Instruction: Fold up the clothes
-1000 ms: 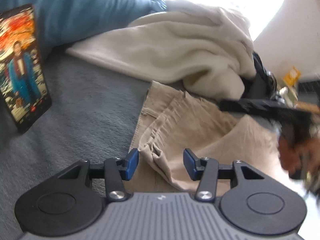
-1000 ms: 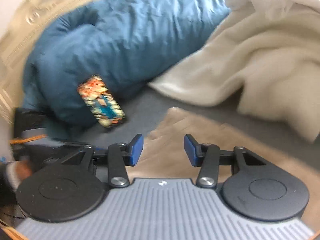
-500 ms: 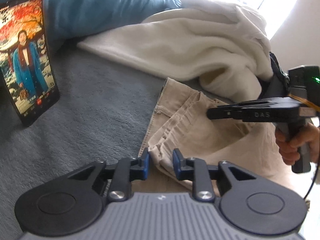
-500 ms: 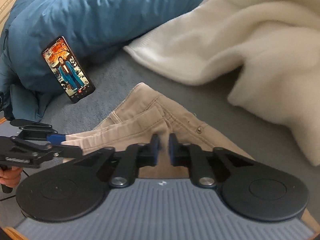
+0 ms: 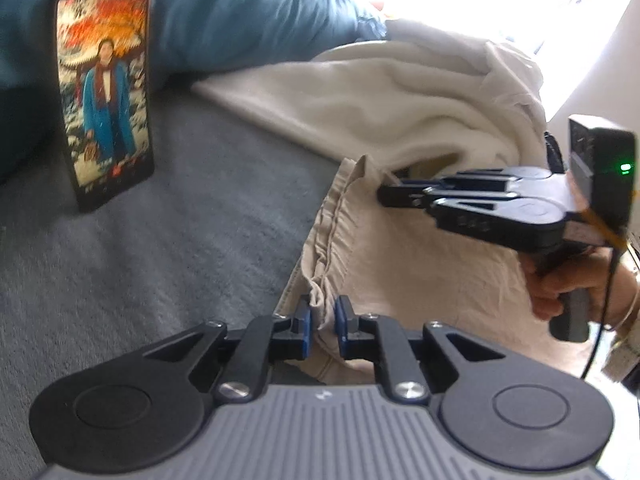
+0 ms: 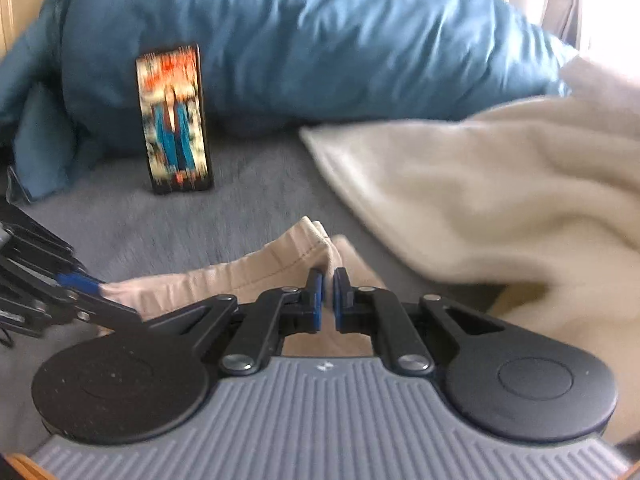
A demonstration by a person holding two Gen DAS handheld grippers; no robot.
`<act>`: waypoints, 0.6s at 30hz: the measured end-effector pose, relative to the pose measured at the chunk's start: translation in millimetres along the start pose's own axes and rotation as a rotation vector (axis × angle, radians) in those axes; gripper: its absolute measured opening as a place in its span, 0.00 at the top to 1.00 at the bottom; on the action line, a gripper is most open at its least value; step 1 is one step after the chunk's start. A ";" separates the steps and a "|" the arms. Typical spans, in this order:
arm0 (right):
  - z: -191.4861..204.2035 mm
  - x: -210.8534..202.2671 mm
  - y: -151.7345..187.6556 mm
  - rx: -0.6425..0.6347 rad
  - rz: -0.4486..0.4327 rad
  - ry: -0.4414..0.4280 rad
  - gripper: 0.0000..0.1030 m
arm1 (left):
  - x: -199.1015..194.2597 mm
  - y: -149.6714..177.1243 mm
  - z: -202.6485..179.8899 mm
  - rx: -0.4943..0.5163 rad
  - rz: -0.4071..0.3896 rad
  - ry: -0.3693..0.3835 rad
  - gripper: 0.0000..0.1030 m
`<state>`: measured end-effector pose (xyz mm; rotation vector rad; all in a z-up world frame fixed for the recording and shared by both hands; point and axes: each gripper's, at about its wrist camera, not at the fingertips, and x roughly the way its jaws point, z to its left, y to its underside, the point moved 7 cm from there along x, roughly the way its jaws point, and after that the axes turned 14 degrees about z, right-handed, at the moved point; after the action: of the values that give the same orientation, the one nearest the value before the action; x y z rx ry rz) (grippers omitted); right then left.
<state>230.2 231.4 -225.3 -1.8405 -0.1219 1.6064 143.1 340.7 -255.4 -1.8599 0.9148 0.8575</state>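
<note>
The left gripper (image 5: 322, 320), angled downward, has just been closing and pinches the beige trousers' (image 5: 420, 264) waistband; the right gripper (image 6: 325, 300), beside it, clamps another fold.

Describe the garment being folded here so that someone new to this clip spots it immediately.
Start at the grey bed cover below the blue duvet. Beside the cream blanket lie the beige trousers, pinched by both grippers. They are the only tan, stitched, seamed cloth; the blanket is paler and fluffy.

phone (image 6: 175, 118) screen smeared by blur in the right wrist view, beige trousers (image 5: 404, 264) partly hidden under cream blanket (image 5: 384, 108)
</note>
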 end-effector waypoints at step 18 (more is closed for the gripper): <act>-106.7 -117.2 91.3 0.596 -0.217 0.007 0.70 | -41.7 -25.6 -4.8 0.110 -0.110 -0.125 0.42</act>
<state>267.0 59.4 -175.4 -1.3215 0.1449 1.3033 145.1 355.8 -208.7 -1.7252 0.7597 0.8293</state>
